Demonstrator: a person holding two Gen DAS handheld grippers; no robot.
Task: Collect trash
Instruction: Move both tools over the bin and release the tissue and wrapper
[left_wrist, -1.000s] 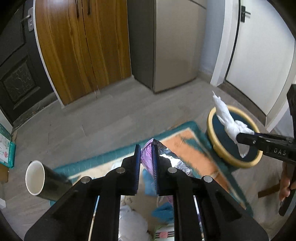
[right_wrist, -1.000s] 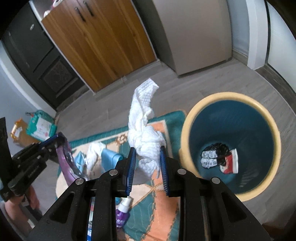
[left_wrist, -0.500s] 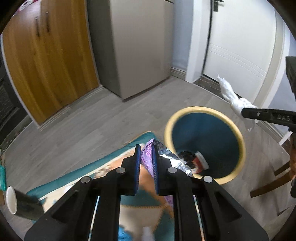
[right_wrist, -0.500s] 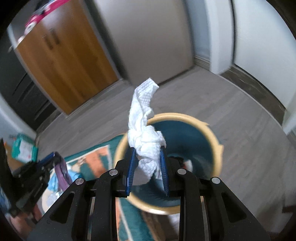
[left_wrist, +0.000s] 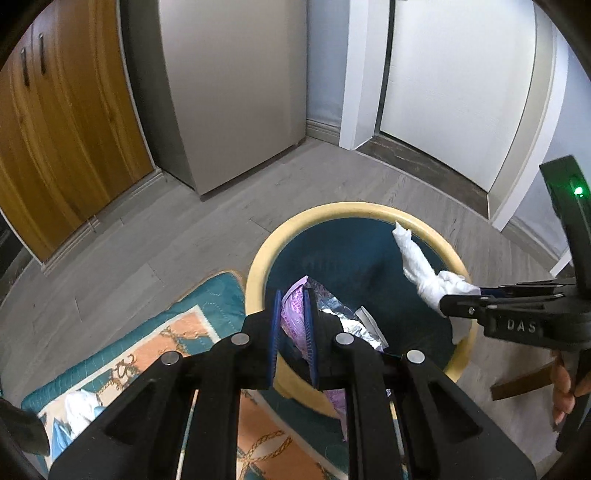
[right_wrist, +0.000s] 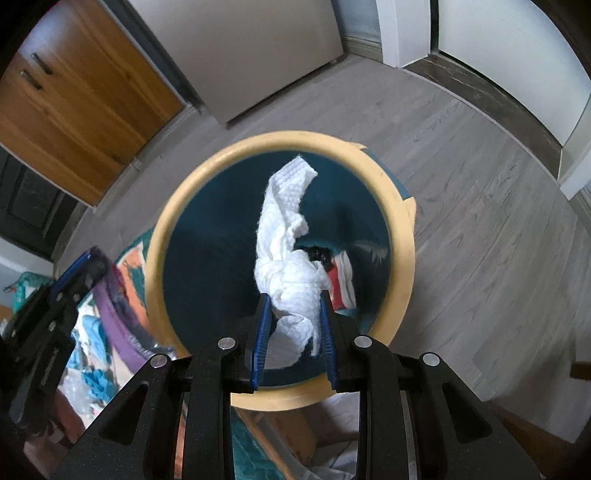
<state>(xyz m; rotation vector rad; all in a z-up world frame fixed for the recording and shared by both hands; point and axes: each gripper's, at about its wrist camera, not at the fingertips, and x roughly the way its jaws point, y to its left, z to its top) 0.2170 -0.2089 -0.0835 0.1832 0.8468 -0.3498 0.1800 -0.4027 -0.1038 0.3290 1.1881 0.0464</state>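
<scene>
A round bin (left_wrist: 424, 221) with a yellow rim and dark teal inside stands on the floor; it also fills the right wrist view (right_wrist: 177, 206). My left gripper (left_wrist: 293, 317) is shut on a purple foil snack wrapper (left_wrist: 295, 314) over the bin's near rim. My right gripper (right_wrist: 293, 314) is shut on a crumpled white paper towel (right_wrist: 284, 229), held above the bin's opening; the towel also shows in the left wrist view (left_wrist: 417, 266). A black, white and red wrapper (right_wrist: 340, 269) lies on the bin's bottom.
A teal and orange rug (left_wrist: 155, 343) with more scraps of trash (right_wrist: 92, 369) lies left of the bin. Wooden cabinet doors (left_wrist: 62, 122), a grey fridge (left_wrist: 229, 85) and a white door (left_wrist: 454, 81) stand behind. Grey wood floor surrounds the bin.
Both grippers have swung from over the rug to the bin. The paper towel now hangs over the bin's opening, and the foil wrapper is over its near rim.
</scene>
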